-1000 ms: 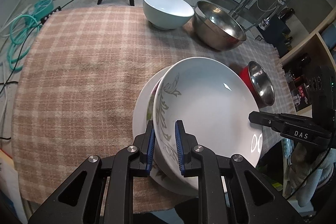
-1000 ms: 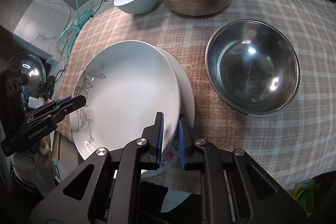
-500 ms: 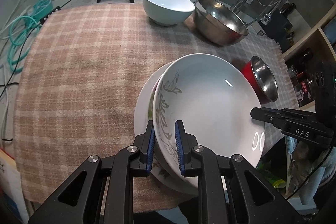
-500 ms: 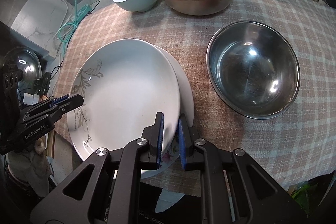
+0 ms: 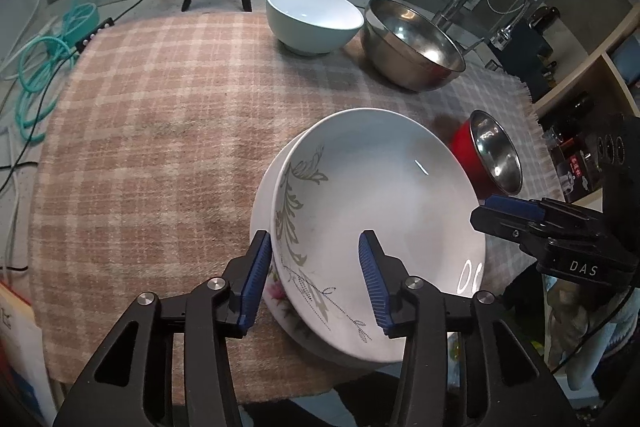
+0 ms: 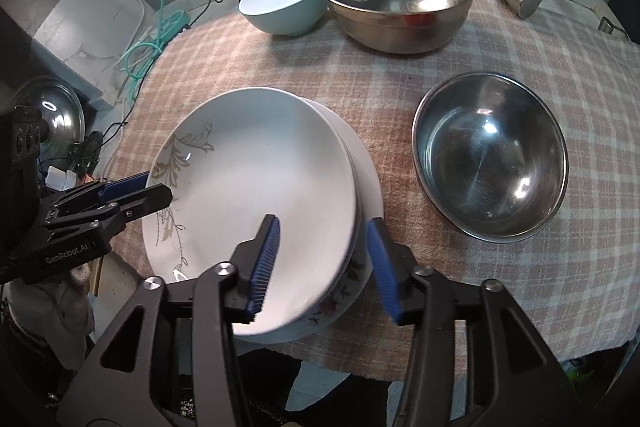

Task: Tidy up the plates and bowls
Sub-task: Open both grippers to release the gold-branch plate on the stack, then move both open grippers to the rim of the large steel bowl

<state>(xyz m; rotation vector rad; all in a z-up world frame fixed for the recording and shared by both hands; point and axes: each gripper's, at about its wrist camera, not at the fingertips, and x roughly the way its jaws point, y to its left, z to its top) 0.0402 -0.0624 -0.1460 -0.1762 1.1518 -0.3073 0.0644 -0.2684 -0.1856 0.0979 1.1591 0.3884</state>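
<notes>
Left gripper (image 5: 316,277) and right gripper (image 6: 324,265): we see both with fingers spread apart, each straddling an opposite side of the stacked plates without pinching them. The leaf-patterned plate (image 5: 380,211) sits nested on a second white plate (image 5: 264,203) with a floral rim, near the front edge of the checked cloth (image 5: 160,131). We judge that the stack bears on the cloth rather than on either gripper, since no pad presses a rim. The stack overhangs the cloth's front edge slightly, which we take as the reason both grippers approach from that side, one at each flank.

Bowls stand apart from the stack: a pale blue bowl (image 5: 314,17) beside a large steel bowl (image 5: 414,47) at the back, and a smaller steel bowl (image 6: 490,159), red outside in the left view, to the right of the plates. We read the plates as gathered into one pile and the bowls as not yet nested; that would be the remaining work.
</notes>
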